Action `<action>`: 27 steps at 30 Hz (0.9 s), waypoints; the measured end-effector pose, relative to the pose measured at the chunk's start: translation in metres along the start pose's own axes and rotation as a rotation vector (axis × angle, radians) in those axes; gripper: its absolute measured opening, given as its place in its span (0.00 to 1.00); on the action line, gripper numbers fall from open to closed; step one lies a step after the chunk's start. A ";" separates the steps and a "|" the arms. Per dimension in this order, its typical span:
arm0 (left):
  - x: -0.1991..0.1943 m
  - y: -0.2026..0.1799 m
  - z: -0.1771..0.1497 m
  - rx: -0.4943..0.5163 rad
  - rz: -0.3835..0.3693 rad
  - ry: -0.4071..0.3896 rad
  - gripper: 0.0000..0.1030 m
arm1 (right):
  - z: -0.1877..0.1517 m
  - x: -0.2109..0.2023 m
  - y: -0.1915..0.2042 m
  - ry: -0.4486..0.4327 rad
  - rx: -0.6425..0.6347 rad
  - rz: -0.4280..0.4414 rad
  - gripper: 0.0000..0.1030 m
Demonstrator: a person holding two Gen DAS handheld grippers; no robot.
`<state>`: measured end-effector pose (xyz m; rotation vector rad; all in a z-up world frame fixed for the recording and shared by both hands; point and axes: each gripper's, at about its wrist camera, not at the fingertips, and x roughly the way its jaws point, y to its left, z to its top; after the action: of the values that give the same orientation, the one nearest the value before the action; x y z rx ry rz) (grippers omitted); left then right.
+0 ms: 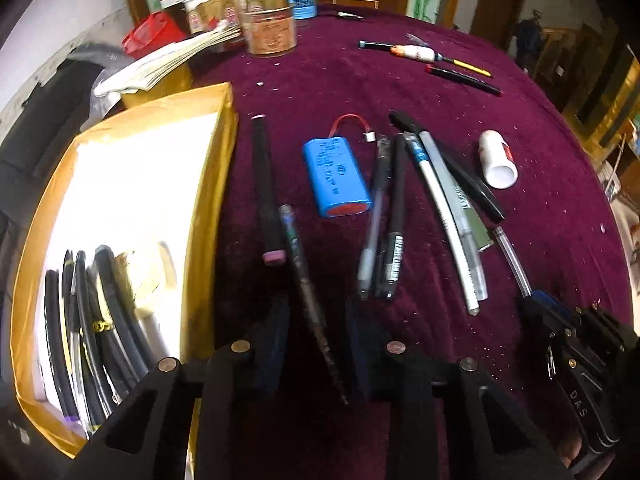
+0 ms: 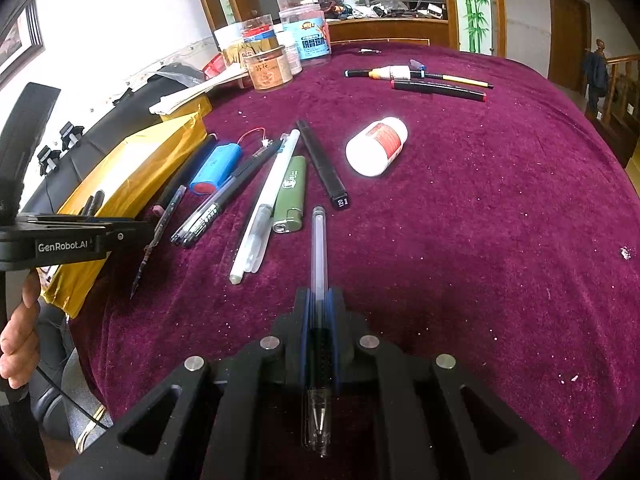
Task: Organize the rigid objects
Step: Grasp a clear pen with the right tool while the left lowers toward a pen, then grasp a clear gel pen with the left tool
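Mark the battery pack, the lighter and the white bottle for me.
battery pack (image 1: 335, 176): left wrist view, middle of the blue body.
lighter (image 2: 291, 192): right wrist view, middle of the green body.
white bottle (image 2: 376, 146): right wrist view, on the label side of the body.

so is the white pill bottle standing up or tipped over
Tipped over. The white pill bottle lies on its side on the maroon tablecloth, red label facing up, its round end toward the right-wrist camera.

One battery pack (image 1: 336, 176), one lighter (image 2: 290, 194), one white bottle (image 2: 376, 146), one yellow box (image 1: 208, 200) (pens (image 1: 390, 220) overlap, uncounted).
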<state>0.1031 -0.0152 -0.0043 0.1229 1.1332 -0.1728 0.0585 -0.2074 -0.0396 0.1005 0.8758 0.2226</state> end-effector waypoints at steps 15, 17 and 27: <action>0.020 0.004 0.010 -0.015 -0.056 0.085 0.09 | -0.002 -0.005 0.002 -0.016 -0.008 -0.001 0.08; 0.015 0.009 0.004 -0.033 -0.098 0.083 0.09 | -0.002 -0.004 0.002 -0.017 -0.007 0.000 0.08; -0.025 0.037 -0.019 -0.169 -0.194 -0.041 0.08 | -0.002 -0.008 -0.002 -0.044 0.001 0.003 0.08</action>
<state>0.0829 0.0266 0.0111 -0.1408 1.1136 -0.2493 0.0526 -0.2108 -0.0349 0.1074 0.8324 0.2220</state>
